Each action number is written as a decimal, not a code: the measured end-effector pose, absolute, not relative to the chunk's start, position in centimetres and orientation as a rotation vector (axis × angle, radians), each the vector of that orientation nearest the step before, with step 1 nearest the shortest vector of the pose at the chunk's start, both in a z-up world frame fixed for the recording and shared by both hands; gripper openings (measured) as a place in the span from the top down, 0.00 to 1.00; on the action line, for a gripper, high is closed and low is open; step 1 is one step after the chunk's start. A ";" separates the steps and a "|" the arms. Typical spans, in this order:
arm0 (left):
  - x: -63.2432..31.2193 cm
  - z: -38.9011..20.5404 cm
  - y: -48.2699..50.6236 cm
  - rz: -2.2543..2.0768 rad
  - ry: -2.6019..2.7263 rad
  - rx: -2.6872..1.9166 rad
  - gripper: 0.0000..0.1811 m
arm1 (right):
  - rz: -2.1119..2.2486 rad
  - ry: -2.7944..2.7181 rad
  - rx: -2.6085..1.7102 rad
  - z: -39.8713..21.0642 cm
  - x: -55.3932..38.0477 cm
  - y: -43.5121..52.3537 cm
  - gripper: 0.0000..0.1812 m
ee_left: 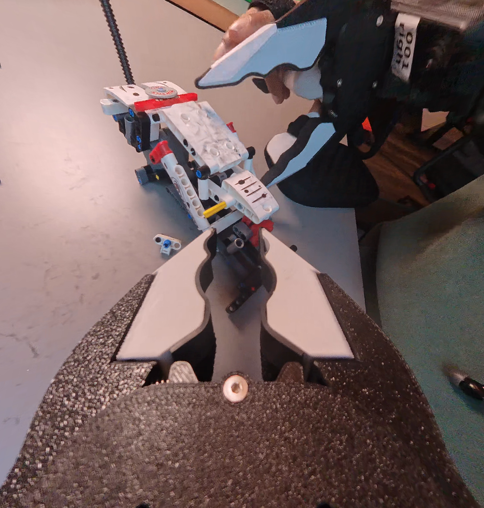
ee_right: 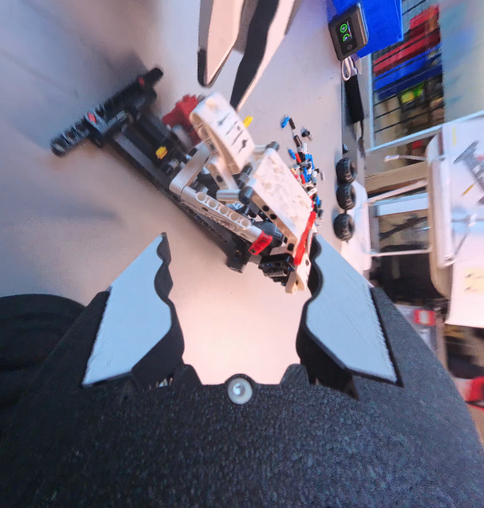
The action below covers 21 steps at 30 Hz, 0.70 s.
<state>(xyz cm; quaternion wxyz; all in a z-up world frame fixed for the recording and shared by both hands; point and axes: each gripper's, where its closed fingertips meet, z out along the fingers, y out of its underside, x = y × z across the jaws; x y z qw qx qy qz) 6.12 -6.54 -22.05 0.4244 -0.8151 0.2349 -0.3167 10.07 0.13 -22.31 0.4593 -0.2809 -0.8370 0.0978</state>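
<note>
In the left wrist view we see the left gripper (ee_left: pixel 236 233) with its two grey fingers (ee_left: pixel 177 297) closed in on the near end of a brick-built model vehicle (ee_left: pixel 196 154); the tips press on the dark grey and red parts at that end, so the fingers are clamped on the model; the model lies on a grey table (ee_left: pixel 56 192), its white panels and a red beam (ee_left: pixel 165 102) toward the far left; a small white connector piece with a blue pin (ee_left: pixel 167 243) lies on the table just left of the left finger; farther right the right gripper (ee_left: pixel 262 121) hangs above the model with its fingers wide apart, a hand (ee_left: pixel 246 30) behind its upper finger; a black ribbed cable (ee_left: pixel 117 41) runs away at the far side.

In the right wrist view, which is blurred, we see the right gripper (ee_right: pixel 236 242) with fingers (ee_right: pixel 133 310) well apart and nothing between them; the right fingertip is just beside the red-and-white end of the model vehicle (ee_right: pixel 229 187), but we cannot tell if it touches; beyond the model lie a heap of small loose pieces (ee_right: pixel 304 162) and three black tyres (ee_right: pixel 345 198) in a row; the left gripper (ee_right: pixel 235 55) shows at the far side; a black device with a lit screen (ee_right: pixel 348 31) is at the far right.
</note>
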 end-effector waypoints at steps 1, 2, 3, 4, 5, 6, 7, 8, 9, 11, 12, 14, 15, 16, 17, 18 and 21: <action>5.7 -21.8 -6.4 -0.767 0.596 -2.023 0.84 | 0.313 -2.040 -0.769 -21.5 10.4 0.1 0.47; 5.3 -21.6 -6.2 -0.732 0.621 -2.008 0.84 | 0.384 -2.018 -0.849 -20.7 10.7 0.0 0.51; 5.0 -21.5 -6.1 -0.691 0.663 -1.992 0.85 | 0.471 -1.993 -0.923 -20.0 10.9 -0.5 0.54; 4.7 -21.5 -5.9 -0.646 0.729 -1.970 0.85 | 0.572 -1.944 -0.998 -19.2 10.9 -1.0 0.56; 4.5 -21.6 -5.7 -0.593 0.802 -1.947 0.86 | 0.667 -1.889 -1.075 -18.6 10.8 -1.6 0.59; 4.4 -21.7 -5.6 -0.546 0.879 -1.915 0.86 | 0.745 -1.841 -1.135 -18.3 10.7 -2.3 0.59; 4.3 -21.7 -5.5 -0.514 0.946 -1.879 0.88 | 0.797 -1.786 -1.179 -18.1 10.5 -3.0 0.60; 4.2 -21.7 -5.3 -0.491 0.992 -1.847 0.89 | 0.819 -1.744 -1.215 -18.2 10.3 -3.5 0.62; 4.2 -21.7 -5.1 -0.481 1.030 -1.821 0.90 | 0.831 -1.708 -1.241 -18.5 10.1 -4.3 0.62; 4.3 -21.5 -5.0 -0.466 1.101 -1.770 0.91 | 0.828 -1.629 -1.302 -19.1 9.5 -5.4 0.62; 4.4 -21.4 -5.0 -0.454 1.144 -1.742 0.92 | 0.809 -1.594 -1.333 -19.6 9.1 -5.8 0.63; 4.7 -21.4 -5.1 -0.421 1.230 -1.698 0.92 | 0.709 -1.536 -1.375 -20.5 8.5 -5.8 0.63; 4.8 -21.5 -5.1 -0.397 1.265 -1.677 0.92 | 0.673 -1.505 -1.386 -20.7 8.1 -5.8 0.63; 4.9 -21.7 -5.0 -0.378 1.299 -1.664 0.93 | 0.652 -1.481 -1.406 -20.8 7.7 -5.9 0.64; 4.9 -21.9 -4.9 -0.356 1.328 -1.662 0.94 | 0.642 -1.457 -1.425 -20.8 7.4 -6.0 0.64; 4.9 -22.1 -4.7 -0.327 1.349 -1.658 0.94 | 0.625 -1.443 -1.442 -20.7 7.1 -5.9 0.66; 5.1 -22.4 -4.4 -0.284 1.405 -1.637 0.95 | 0.575 -1.436 -1.484 -20.5 6.5 -5.6 0.70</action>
